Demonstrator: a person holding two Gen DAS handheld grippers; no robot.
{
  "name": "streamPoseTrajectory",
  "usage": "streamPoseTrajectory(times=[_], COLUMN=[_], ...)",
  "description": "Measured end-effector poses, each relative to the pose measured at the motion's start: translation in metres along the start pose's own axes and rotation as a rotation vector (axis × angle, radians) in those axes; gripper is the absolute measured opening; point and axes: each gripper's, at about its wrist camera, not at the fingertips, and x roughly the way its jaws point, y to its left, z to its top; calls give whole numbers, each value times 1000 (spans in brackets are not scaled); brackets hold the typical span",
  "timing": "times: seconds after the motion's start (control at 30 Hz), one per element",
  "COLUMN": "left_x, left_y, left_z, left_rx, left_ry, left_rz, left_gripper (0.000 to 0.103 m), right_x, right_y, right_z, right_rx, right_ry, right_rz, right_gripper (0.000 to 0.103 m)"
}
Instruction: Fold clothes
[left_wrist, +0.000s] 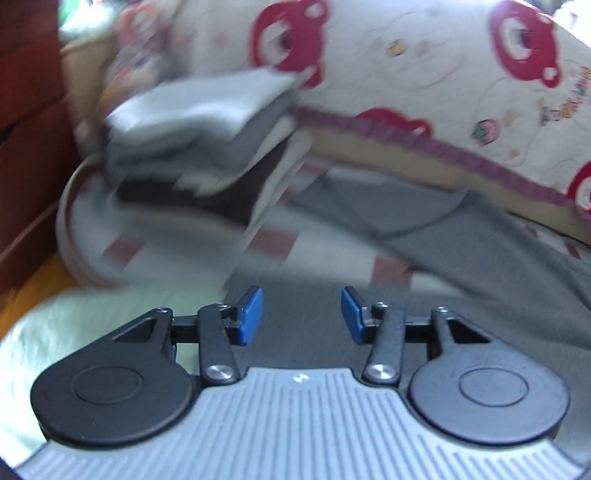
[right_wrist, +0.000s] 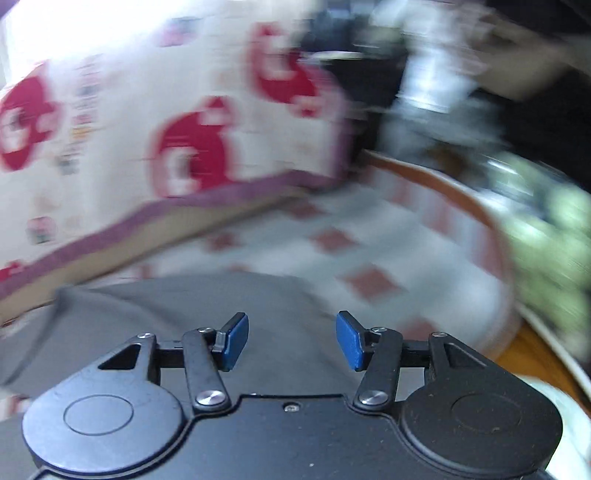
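Note:
A grey garment (left_wrist: 424, 236) lies spread on the bed's white sheet with red squares, running from under my left gripper (left_wrist: 302, 314) out to the right. The left gripper's blue pads (left_wrist: 251, 314) stand apart with nothing between them, hovering above the grey cloth. In the right wrist view the same grey garment (right_wrist: 207, 306) lies below my right gripper (right_wrist: 291, 339), whose blue pads (right_wrist: 349, 341) are also apart and empty. A stack of folded clothes (left_wrist: 199, 136), grey and white over dark brown, sits at the left of the bed. Both views are motion-blurred.
A cream quilt with red bear prints and a purple border (left_wrist: 424, 74) is heaped along the far side of the bed (right_wrist: 129, 129). A reddish wooden bed frame (left_wrist: 26, 147) stands at the left. The bed's rounded edge (right_wrist: 491, 236) and blurred green clutter (right_wrist: 554, 236) lie at the right.

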Motion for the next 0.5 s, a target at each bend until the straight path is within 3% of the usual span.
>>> streamPoseTrajectory(times=[0.1, 0.13, 0.2, 0.23, 0.33, 0.4, 0.5], left_x=[41, 57, 91, 108, 157, 191, 237], left_y=[-25, -33, -51, -61, -92, -110, -127], left_z=[18, 21, 28, 31, 34, 38, 46], left_rx=[74, 87, 117, 138, 234, 284, 312], left_ry=[-28, -29, -15, -13, -21, -14, 11], left_rz=[-60, -83, -123, -141, -167, -173, -191], left_gripper=[47, 47, 48, 48, 48, 49, 49], right_x=[51, 68, 97, 111, 159, 187, 229], right_y=[49, 67, 101, 115, 129, 132, 132], right_z=[31, 40, 46, 47, 61, 55, 42], right_rx=[-157, -252, -537, -657, -658, -717, -804], right_ry=[50, 54, -4, -44, 29, 62, 126], right_rz=[150, 179, 177, 158, 200, 177, 124], right_gripper=[58, 45, 2, 0, 0, 0, 9])
